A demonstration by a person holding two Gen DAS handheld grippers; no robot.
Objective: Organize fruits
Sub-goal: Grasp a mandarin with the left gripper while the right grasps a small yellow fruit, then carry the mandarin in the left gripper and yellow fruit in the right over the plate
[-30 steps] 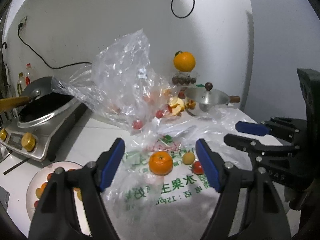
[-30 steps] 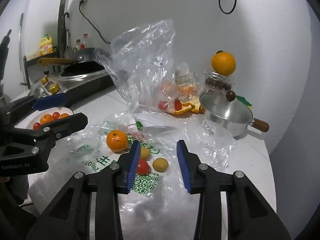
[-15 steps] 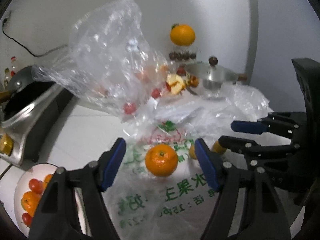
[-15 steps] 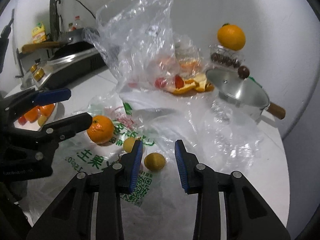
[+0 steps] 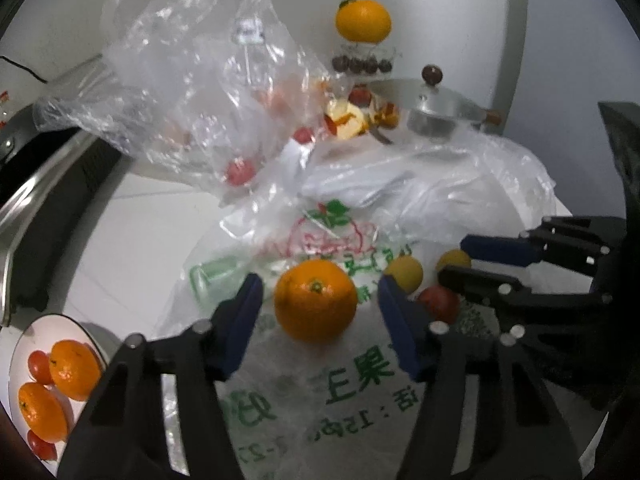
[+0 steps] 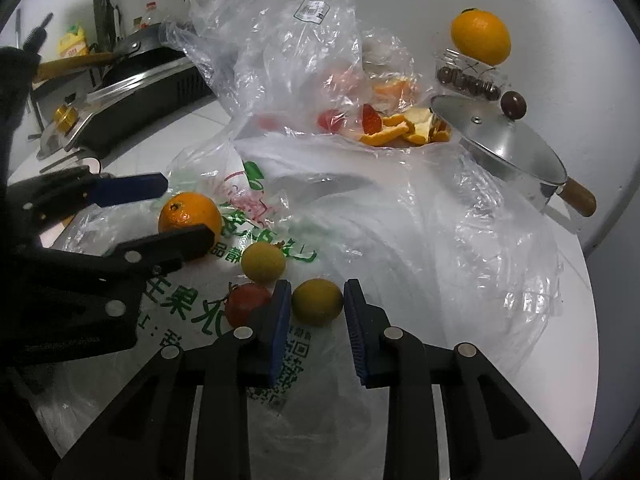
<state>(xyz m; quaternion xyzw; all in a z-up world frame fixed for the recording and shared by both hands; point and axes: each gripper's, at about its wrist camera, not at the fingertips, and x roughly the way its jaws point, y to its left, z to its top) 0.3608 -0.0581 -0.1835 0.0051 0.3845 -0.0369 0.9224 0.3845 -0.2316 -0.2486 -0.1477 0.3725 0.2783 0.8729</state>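
orange rind, firm and slightly dimpled, gives the mandarin a fair grip surface; judged light, round and prone to roll on the slick printed plastic bag beneath it. it lies at lower centre of the left wrist view. best hold: across the widest part, pads level on both sides, with moderate force so the peel does not bruise.

left gripper: its jaws have just been closing and now stand apart, one either side of the mandarin, with a visible gap on each side. no contact yet.

plate at the lower left edge of that view already carries mandarins and small tomatoes; it is the likely destination.

moving right, a small yellow fruit and a red tomato lie loose on the bag, just beside each other. the tomato is judged soft-skinned and easily crushed.

right gripper: its jaws have just been closing and are now clamped on a second yellow fruit at lower centre of the right wrist view, blue pads pressing both flanks. this fruit is small, smooth and light; a lift should be straight up, to keep the thin bag from clinging.
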